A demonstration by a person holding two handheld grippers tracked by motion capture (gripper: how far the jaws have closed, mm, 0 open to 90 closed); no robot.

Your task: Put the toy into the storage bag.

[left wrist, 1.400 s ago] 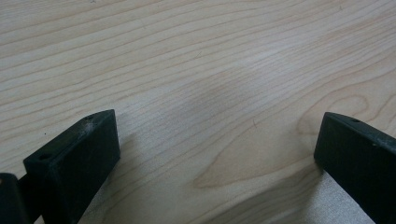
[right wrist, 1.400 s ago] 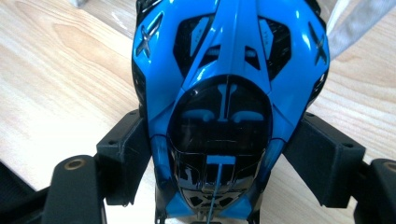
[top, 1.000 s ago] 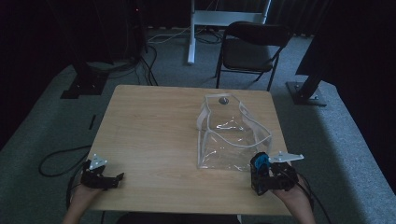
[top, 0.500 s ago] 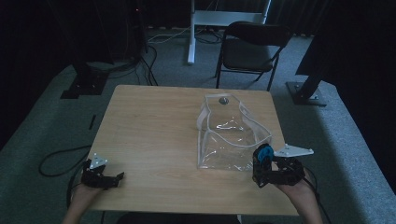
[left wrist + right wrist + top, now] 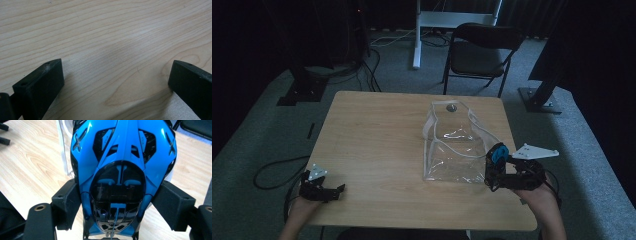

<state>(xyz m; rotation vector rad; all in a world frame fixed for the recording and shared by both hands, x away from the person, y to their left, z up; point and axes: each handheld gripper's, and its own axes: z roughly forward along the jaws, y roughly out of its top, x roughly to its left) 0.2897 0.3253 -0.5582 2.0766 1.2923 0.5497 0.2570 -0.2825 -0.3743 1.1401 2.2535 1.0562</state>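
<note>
Right gripper (image 5: 493, 172) jaws clamped on blue toy car (image 5: 122, 170) beside clear plastic pouch (image 5: 457, 150), left gripper (image 5: 332, 191) jaws wide apart, empty, on desk (image 5: 372, 130)

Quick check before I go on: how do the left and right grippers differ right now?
The left gripper has its jaws spread wide over bare table, holding nothing; the right gripper is clamped on a blue toy car. The left sits at the table's near left corner, away from the clear plastic bag; the right is at the bag's near right corner. Both are black, hand-held two-jaw tools.
</note>
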